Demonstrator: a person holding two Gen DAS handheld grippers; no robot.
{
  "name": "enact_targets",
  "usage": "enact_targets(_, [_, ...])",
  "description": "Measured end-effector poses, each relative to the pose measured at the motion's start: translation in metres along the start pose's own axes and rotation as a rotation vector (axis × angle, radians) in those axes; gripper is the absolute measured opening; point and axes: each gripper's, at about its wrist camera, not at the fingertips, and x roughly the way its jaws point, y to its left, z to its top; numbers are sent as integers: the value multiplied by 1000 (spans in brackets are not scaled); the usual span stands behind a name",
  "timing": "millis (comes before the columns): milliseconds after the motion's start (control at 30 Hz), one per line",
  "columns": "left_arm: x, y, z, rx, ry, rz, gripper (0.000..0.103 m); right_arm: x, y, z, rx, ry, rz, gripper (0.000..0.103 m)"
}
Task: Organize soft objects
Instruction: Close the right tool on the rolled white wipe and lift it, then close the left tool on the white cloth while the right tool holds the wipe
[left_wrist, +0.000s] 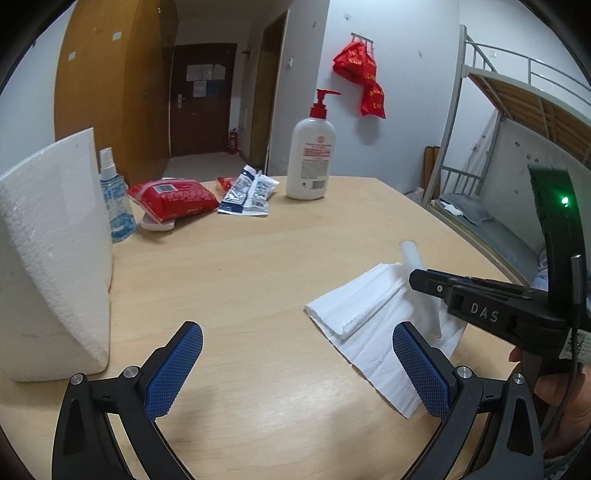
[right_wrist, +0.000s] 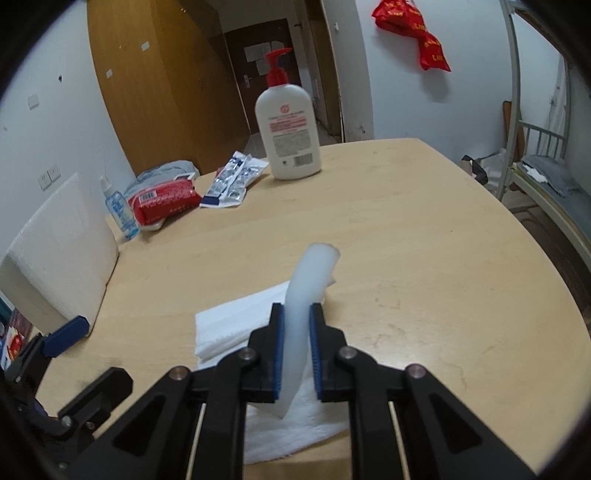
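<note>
Nearest in the right wrist view, the right gripper has its blue ridged pads pressed flat against both sides of a pale, translucent soft foam strip, so it is closed tight on that strip. The strip's long axis runs forward along the fingers and curls up and slightly right at its free end, while its lower end hangs just over the crumpled white paper tissue sheet beneath the jaws. In the left wrist view the left gripper stands wide apart with nothing between its blue pads, hovering low over the bare light wooden table. The tissue lies to its right, spreading from the folded stack to under the right-hand pad, so the left gripper is the free one and already close to the paper. My judgement is that the coming move turns on this: the strip must be carried clear of the tissue, which lies directly below it. Further left stands a white textured foam block. Beyond are a small clear blue spray bottle, a red plastic wipes packet, blue-and-white sachets and a tall white pump bottle with a red nozzle.
</note>
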Motion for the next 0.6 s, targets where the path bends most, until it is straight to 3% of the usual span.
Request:
enact_targets(333, [9,-29,0,62,22,-35,103,-25,-32,1,79,-47,49,16])
enact_targets(600, [23,-63,-5,146,61,-147,103,-20,-49,-10,126,-14,75,16])
